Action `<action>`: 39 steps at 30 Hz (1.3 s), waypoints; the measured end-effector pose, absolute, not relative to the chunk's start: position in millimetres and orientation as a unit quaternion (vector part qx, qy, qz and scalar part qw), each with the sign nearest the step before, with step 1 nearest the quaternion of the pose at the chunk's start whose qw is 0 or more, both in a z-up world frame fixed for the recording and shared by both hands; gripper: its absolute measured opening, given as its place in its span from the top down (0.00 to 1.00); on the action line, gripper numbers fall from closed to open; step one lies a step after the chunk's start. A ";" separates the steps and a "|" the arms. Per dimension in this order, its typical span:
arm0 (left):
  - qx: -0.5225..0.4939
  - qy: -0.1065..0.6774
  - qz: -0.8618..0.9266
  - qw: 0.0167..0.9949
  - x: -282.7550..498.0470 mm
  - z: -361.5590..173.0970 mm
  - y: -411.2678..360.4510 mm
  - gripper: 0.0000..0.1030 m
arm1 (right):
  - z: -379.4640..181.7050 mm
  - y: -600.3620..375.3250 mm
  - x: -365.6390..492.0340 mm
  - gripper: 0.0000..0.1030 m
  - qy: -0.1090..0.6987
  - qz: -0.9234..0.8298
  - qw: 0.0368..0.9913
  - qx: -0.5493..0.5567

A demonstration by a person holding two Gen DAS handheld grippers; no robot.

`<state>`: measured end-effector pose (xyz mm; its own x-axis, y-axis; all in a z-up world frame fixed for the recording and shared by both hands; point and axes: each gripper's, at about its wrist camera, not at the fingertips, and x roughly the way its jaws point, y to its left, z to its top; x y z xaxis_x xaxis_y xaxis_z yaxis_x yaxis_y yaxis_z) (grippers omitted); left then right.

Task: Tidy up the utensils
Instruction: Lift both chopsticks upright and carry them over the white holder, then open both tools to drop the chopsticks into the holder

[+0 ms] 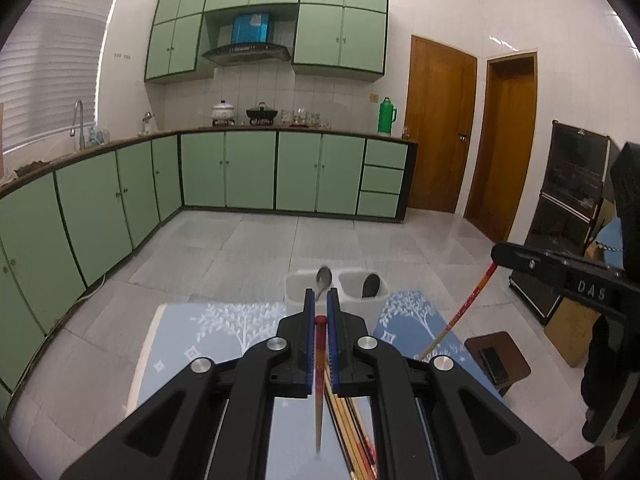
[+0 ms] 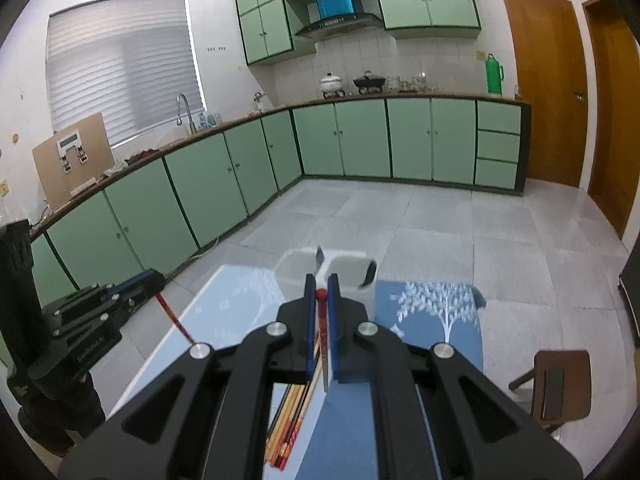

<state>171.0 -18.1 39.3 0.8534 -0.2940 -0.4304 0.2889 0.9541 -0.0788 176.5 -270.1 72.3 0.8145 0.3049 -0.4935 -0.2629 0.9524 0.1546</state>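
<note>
My left gripper (image 1: 320, 304) is shut on a red-topped chopstick (image 1: 319, 376), held upright above the table. My right gripper (image 2: 321, 289) is shut on another red-topped chopstick (image 2: 322, 332); it also shows in the left wrist view (image 1: 468, 304). A pile of several chopsticks (image 1: 352, 432) lies on the blue tree-patterned tablecloth (image 1: 224, 332) under both grippers, and shows in the right wrist view (image 2: 290, 428). A white two-compartment holder (image 1: 360, 300) stands at the table's far edge with a metal spoon (image 1: 323, 278) and a black spoon (image 1: 370, 285) in it.
A brown stool (image 2: 560, 388) with a dark object on it stands right of the table. Green cabinets (image 1: 248, 170) line the far walls across a grey tiled floor. A black rack (image 1: 568, 216) stands at the right.
</note>
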 end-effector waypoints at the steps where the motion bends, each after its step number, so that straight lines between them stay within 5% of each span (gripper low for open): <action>1: -0.006 0.221 -0.152 0.963 172.6 41.7 -18.1 0.94 | 78.5 -271.4 180.2 0.95 0.261 0.149 0.953 0.039; 20: -0.005 0.096 -0.163 0.982 260.6 143.4 -51.9 0.94 | 149.8 -288.4 281.0 0.95 0.206 0.143 0.967 0.047; 39: 0.006 0.205 -0.165 0.965 351.7 31.9 -62.3 0.94 | 47.1 -271.5 347.6 0.94 0.289 0.137 0.946 0.049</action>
<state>351.7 -62.3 31.9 0.8620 -0.3156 -0.3967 0.3202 0.9457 -0.0567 347.6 -271.5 47.1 0.7956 0.2879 -0.5330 -0.2314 0.9576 0.1718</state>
